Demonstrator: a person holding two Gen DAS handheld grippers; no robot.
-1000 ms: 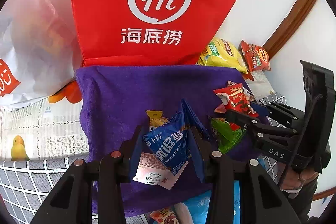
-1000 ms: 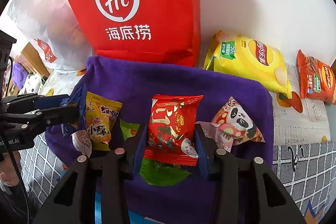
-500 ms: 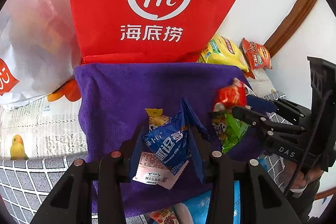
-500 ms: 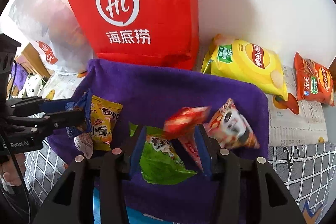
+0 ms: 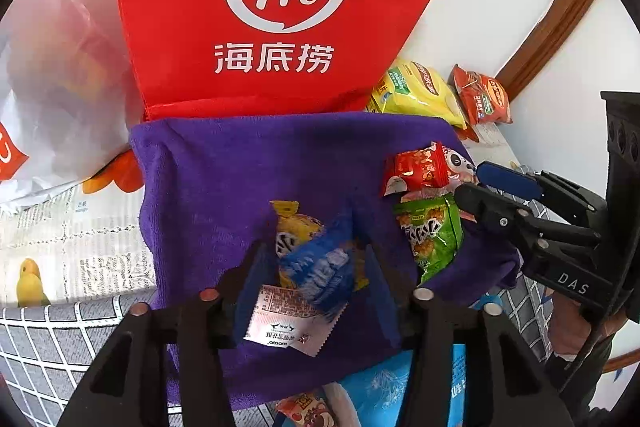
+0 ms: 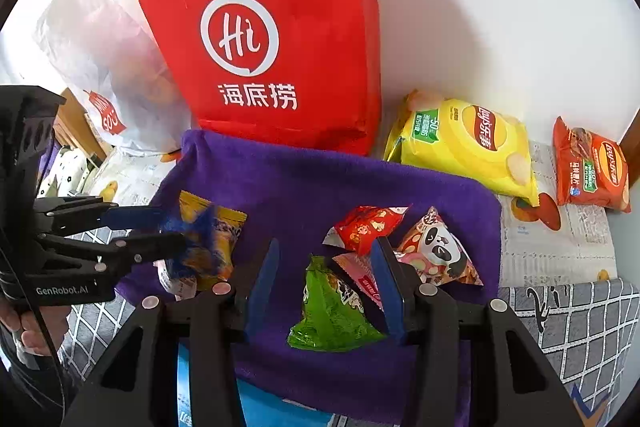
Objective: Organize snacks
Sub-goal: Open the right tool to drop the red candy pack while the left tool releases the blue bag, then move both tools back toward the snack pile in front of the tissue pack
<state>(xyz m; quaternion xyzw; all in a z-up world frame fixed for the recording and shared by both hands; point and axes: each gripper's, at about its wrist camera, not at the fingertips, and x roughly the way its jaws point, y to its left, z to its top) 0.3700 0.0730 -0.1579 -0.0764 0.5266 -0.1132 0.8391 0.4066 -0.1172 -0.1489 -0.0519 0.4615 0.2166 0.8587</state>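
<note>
The red bag [image 6: 276,39] stands at the purple towel's [image 6: 304,183] far edge. Toward the towel's near edge, the right gripper [image 6: 328,287] straddles the green packet [image 6: 332,307], long axis along its parted, untouching jaws. The left gripper's [image 5: 316,275] jaws are opening around the blue packet [image 5: 320,271] over a yellow one [image 5: 294,223].
</note>
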